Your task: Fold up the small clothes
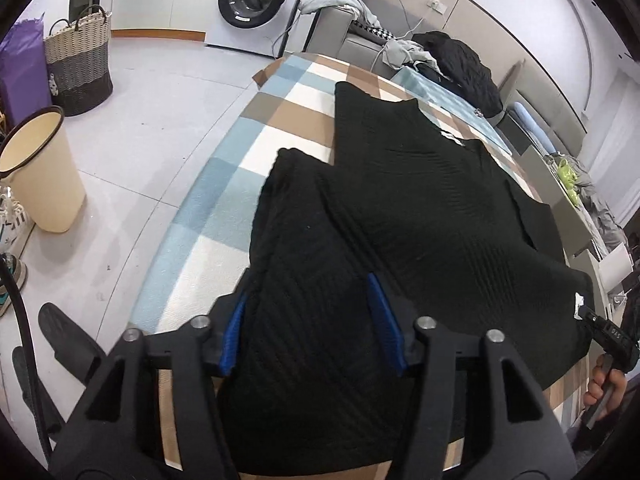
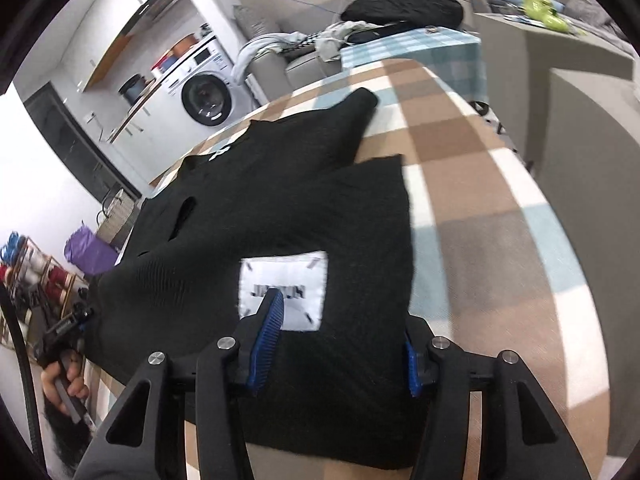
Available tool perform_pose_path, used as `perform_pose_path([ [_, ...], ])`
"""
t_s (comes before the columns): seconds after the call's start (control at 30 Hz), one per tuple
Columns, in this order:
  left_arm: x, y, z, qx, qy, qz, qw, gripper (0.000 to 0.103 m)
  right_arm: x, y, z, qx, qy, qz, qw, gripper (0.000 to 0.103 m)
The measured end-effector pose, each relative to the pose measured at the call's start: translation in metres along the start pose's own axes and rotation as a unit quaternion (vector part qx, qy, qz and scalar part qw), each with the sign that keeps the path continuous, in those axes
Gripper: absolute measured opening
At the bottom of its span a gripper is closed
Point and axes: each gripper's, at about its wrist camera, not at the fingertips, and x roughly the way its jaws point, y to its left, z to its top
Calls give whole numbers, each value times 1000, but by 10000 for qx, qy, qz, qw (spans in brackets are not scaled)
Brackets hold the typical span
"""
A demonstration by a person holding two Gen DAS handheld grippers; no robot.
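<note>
The black knit sweater (image 1: 420, 200) lies on the checkered table (image 1: 224, 184), both sides folded inward. The left claw (image 1: 308, 320) and right claw (image 2: 340, 344) stand apart over the folded parts, not pressing the fabric, near a white label (image 2: 284, 292).

black knit sweater (image 1: 420, 200) (white label), flat, sleeves folded

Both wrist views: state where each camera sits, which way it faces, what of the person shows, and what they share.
Left wrist: sits on the left tool, facing down along the black sweater toward the washing machine; the other hand shows at right.
Right wrist: sits on the right tool, facing the sweater's white label; the other hand shows at left.
Shared: sweater, checked cloth, washing machine.
</note>
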Motion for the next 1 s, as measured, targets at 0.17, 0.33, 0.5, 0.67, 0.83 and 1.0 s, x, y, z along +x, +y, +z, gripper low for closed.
perform_pose_path([
  [0.17, 4, -13, 2, 155, -52, -34, 9999, 18, 15, 12, 4, -264, 39, -69, 9996, 43],
  [0.33, -3, -26, -6, 524, 4, 56, 9986, 15, 9, 12, 0, -223, 14, -200, 9995, 25],
  [0.5, -23, -32, -28, 723, 75, 93, 9973, 15, -7, 9, -14, -230, 109, -292, 9992, 24],
  [0.67, -44, -24, -49, 741, 61, 85, 9972, 17, -31, 4, -38, -74, 226, -202, 9995, 24],
  [0.83, -56, -10, -52, 372, 77, 13, 9993, 24, -40, 6, -45, -187, 260, -258, 9992, 35],
  [1.0, -81, 2, -61, 172, -40, 21, 9998, 43, -69, 1, -51, -85, -58, -123, 9999, 43],
])
